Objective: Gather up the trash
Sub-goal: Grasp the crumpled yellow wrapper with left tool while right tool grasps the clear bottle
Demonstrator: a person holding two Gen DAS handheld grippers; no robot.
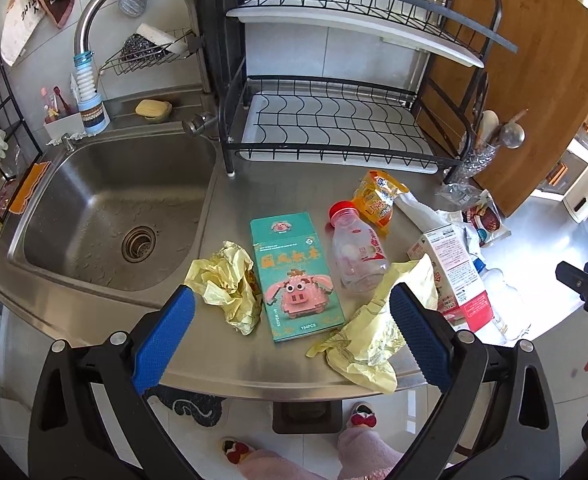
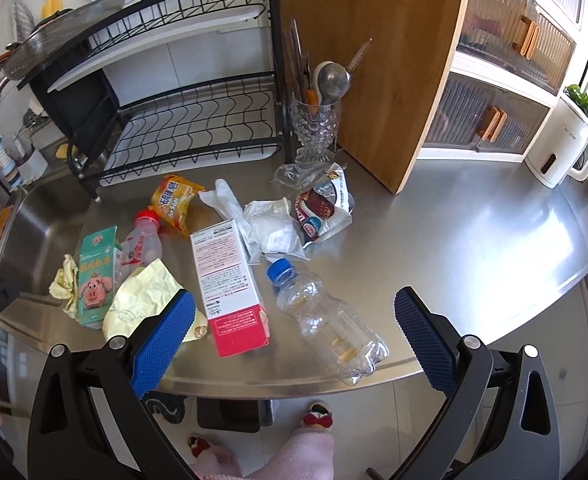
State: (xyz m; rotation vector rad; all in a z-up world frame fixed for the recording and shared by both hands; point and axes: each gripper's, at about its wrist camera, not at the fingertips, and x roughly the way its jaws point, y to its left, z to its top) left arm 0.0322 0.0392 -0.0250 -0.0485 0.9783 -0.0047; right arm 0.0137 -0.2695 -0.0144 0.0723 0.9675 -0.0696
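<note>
Trash lies on the steel counter (image 1: 301, 184). My left gripper (image 1: 292, 328) is open above the front edge, over a green pig box (image 1: 294, 276), between a crumpled yellow wrapper (image 1: 230, 284) and a flat yellow wrapper (image 1: 377, 332). A red-capped bottle (image 1: 355, 248), an orange snack bag (image 1: 377, 198) and a red-white carton (image 1: 453, 276) lie beyond. My right gripper (image 2: 294, 332) is open above the front edge, over the carton (image 2: 230, 284) and a clear blue-capped bottle (image 2: 325, 320). White tissue (image 2: 270, 224) and a foil bag (image 2: 321, 208) lie farther back.
A sink (image 1: 110, 216) with a tap (image 1: 134, 4) is at the left. A black dish rack (image 1: 333, 120) stands at the back. A wooden board (image 2: 373, 60) and a glass utensil holder (image 2: 315, 128) stand behind the trash. A white kettle (image 2: 565, 152) is far right.
</note>
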